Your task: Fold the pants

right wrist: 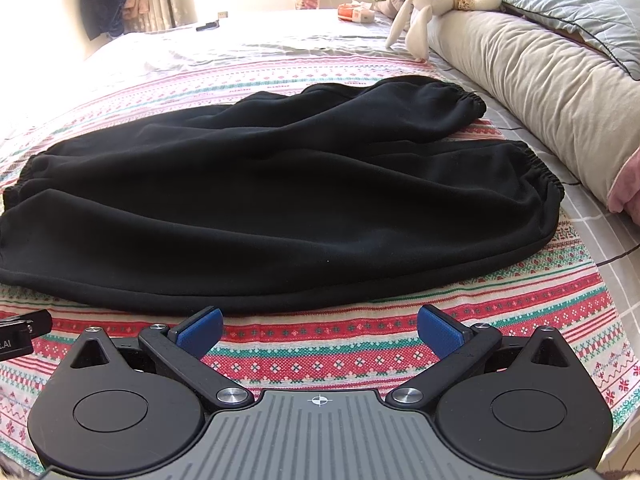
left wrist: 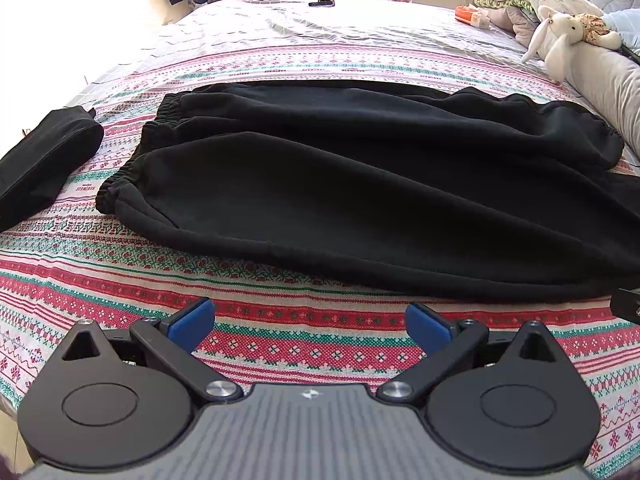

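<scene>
black pants [left wrist: 360,184] lie spread across mid-frame on the patterned bedspread [left wrist: 280,328]. left gripper [left wrist: 308,328] and right gripper [right wrist: 320,332] both gape wide, empty, just short of the near hem. soft, limp fleece; likely best pinched at elastic cuffs [right wrist: 540,176].

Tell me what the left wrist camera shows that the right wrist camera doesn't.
Only the left wrist view shows the folded black fabric bundle lying left of the pants.
Only the right wrist view shows the pale blue quilted pillow and a pink cloth edge at the far right.
Both show the black elastic-cuffed sweatpants spread on the red-and-green patterned bedspread, the white stuffed rabbit, and open blue-padded tongs, left tongs and right tongs, holding nothing.
</scene>
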Motion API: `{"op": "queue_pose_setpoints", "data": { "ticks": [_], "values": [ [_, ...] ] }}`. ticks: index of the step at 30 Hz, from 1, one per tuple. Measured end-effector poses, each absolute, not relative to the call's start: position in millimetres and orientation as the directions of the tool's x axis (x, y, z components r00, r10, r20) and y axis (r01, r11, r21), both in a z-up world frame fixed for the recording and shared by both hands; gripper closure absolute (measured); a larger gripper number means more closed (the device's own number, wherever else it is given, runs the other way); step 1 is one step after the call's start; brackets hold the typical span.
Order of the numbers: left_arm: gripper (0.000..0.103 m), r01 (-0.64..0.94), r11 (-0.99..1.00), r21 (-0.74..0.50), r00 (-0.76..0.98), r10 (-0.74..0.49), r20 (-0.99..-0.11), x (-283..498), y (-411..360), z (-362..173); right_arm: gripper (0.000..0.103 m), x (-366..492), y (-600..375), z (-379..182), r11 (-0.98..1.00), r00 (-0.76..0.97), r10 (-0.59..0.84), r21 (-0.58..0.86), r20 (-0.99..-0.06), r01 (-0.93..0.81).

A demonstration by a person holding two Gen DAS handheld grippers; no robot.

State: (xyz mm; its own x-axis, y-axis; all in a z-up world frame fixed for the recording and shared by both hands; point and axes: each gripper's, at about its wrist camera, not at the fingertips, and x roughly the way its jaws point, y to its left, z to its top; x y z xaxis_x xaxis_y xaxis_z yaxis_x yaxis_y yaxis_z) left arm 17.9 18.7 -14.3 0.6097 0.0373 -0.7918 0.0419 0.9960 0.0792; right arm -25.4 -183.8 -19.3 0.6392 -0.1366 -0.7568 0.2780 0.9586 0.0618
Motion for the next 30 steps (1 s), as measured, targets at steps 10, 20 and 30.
{"op": "queue_pose_setpoints", "data": {
  "ticks": [10,20,30],
  "values": [
    [0.000,-0.025,0.999,-0.037,0.678,-0.010,-0.735,31.1,68.9,-18.1,0.000,-23.2,-172.2,-36.0,0.993,0.700,-0.031,0.058,-0.714,0.103],
    [0.000,-0.188,0.968,-0.166,0.640,-0.008,-0.768,60.9,136.2,-23.6,0.000,-12.3,-149.8,-37.5,0.996,0.695,0.085,0.070,-0.714,-0.049],
    [0.006,-0.227,0.883,-0.411,0.664,-0.169,-0.729,97.3,209.0,-34.7,0.000,50.7,-107.7,-17.8,0.976,0.638,0.219,0.166,-0.738,-0.143]
  ]
}}
